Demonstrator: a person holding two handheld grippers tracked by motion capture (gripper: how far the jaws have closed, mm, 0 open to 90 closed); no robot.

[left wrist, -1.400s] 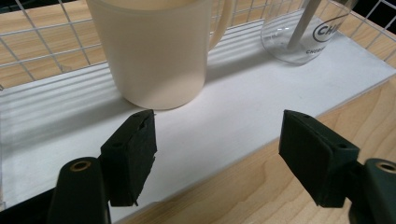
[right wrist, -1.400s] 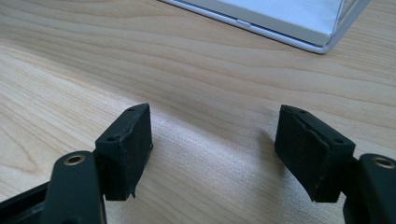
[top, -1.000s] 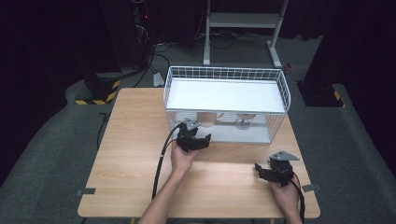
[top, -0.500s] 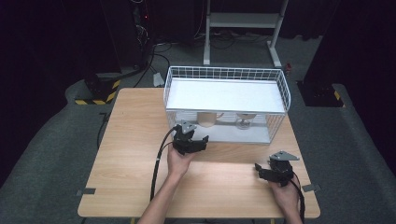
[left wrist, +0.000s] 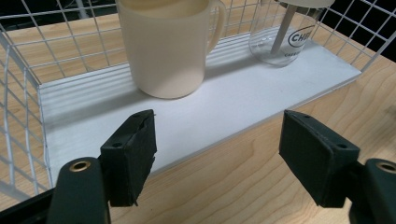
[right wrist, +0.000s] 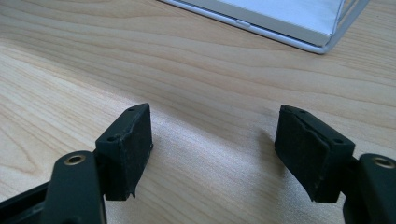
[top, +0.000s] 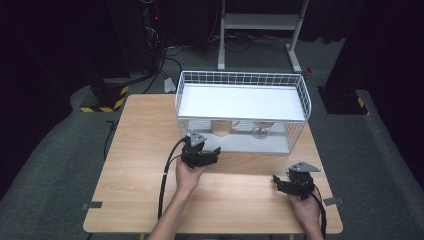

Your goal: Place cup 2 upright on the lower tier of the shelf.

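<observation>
Nothing lifted yet: left gripper [left wrist: 217, 154], jaws apart and empty, faces the mug [left wrist: 166, 46] at twelve o'clock; right gripper [right wrist: 215, 154] rests open, idle.

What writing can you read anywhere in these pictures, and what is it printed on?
"CHE", cut off by the picture's edge: dark letters inside an oval on the clear glass on the wire rack's lower shelf.
A second line under the oval, starting "CH": too cut off to read.
The cream mug beside the glass shows no print.
</observation>
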